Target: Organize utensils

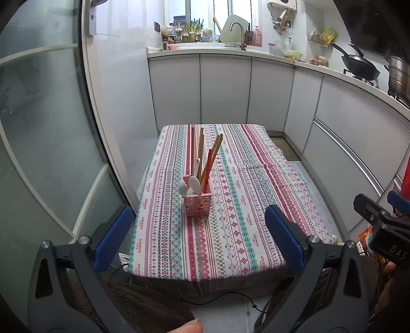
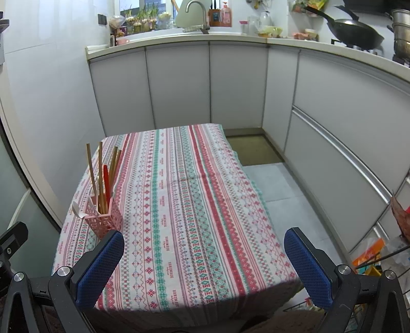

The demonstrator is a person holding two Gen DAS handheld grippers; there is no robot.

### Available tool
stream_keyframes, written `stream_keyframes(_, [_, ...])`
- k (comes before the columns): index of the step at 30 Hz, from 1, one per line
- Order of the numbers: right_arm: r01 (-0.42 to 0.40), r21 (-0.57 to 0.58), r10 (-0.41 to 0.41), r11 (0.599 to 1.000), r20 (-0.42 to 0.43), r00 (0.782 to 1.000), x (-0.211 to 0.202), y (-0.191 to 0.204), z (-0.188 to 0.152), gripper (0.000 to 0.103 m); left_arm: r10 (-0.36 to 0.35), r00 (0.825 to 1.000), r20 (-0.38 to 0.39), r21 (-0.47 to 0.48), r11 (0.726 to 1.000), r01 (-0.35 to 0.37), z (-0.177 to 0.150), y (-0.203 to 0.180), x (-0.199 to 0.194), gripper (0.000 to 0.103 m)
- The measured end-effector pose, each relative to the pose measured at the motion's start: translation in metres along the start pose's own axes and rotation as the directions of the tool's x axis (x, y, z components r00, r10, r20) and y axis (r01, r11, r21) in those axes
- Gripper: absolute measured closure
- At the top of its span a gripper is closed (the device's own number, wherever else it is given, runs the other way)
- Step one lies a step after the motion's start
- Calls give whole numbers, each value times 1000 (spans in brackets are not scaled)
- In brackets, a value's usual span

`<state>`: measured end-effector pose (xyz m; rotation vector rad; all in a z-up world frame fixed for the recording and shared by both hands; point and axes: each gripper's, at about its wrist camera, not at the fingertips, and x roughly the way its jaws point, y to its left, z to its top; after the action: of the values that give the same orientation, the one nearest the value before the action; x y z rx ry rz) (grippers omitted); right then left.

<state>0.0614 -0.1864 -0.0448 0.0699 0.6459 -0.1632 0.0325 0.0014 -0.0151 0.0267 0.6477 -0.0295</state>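
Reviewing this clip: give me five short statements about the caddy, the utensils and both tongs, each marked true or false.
1. The pink caddy stands upright on the striped tablecloth. True.
2. Chopsticks lie flat on the cloth. False: they stand in the caddy.
3. The left tongs are open and hold nothing. True.
4. The right tongs grip a white spoon. False: they are open and hold nothing; the spoon sits in the caddy.
5. A wok sits on the stove. True.

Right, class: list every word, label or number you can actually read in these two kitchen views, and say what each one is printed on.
"DAS": white letters on the black body of the right claw, seen at the edge of the left wrist view; they may run on out of sight.
Small repeated wording along the tablecloth stripes: too small to read reliably.
Labels on the soap bottles by the sink: blurred, unreadable.
Packets on the floor: no legible print.
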Motion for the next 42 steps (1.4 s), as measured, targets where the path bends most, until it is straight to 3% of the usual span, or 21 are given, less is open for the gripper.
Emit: stream_keyframes(42, [9, -1, -9, 1000, 7, 1000, 3, 5, -2, 1, -11, 1000, -18, -9, 1000, 11, -2, -4, 4, 1])
